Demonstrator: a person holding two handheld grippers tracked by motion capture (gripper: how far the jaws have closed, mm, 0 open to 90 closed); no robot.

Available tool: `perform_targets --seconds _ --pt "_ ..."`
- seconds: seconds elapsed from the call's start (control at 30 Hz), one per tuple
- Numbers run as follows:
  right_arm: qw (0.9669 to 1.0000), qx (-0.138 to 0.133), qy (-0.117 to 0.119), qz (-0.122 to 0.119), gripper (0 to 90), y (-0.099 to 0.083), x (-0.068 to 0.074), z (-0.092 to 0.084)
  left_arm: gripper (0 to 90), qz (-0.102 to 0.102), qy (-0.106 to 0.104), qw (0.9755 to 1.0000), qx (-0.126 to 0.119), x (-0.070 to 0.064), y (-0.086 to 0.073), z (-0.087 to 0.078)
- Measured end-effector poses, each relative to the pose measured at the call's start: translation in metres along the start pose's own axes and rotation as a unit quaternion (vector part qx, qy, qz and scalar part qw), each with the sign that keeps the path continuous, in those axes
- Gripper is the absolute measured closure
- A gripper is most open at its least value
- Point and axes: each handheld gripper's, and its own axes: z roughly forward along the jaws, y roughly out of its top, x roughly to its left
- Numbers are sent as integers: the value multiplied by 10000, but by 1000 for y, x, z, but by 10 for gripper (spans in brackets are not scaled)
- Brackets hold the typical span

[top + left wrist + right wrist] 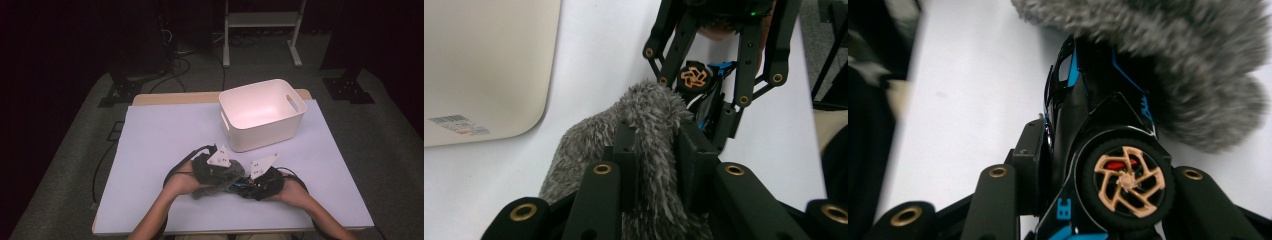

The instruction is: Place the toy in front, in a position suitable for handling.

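White table (150,145): grippers clamp furry toy (649,125), car (1098,135).

The fluffy cloth (649,125) is grey, with paler tips on its hairs. The toy car (1088,130) is glossy black with bright blue lines, and its wheel (1128,182) has orange-tan spokes around a red part, inside a black tyre. Both grippers are black with brass-coloured rivets. At 1 o'clock from them in the high view, the bin (262,112) is white. The table cover (165,135) is pale lilac-white.
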Motion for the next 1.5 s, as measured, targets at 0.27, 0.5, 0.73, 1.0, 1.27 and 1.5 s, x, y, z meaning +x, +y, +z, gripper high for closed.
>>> perform_targets --seconds 0.27,0.5,0.73,1.0,1.27,1.5 --pt "9925 -189 965 722 558 0 11 -3 739 53 -308 9993 -227 -18 -4 -23" --pt "9882 -150 1074 1082 530 -7 1 -4 739 40 -199 9998 14 -17 -12 -13" --pt "9947 -341 318 913 371 -5 -6 -22 739 20 -13 9998 175 -6 -12 -2" --pt "9976 -163 -136 654 307 -8 -9 -16 744 -149 -10 9997 204 8 -11 7" --pt "9987 -140 -356 329 221 -9 -10 -18 761 -423 21 9991 -65 19 -16 -8" --pt "9977 333 -556 -178 144 -5 -2 5 763 -542 -180 9983 -84 18 -22 -4"
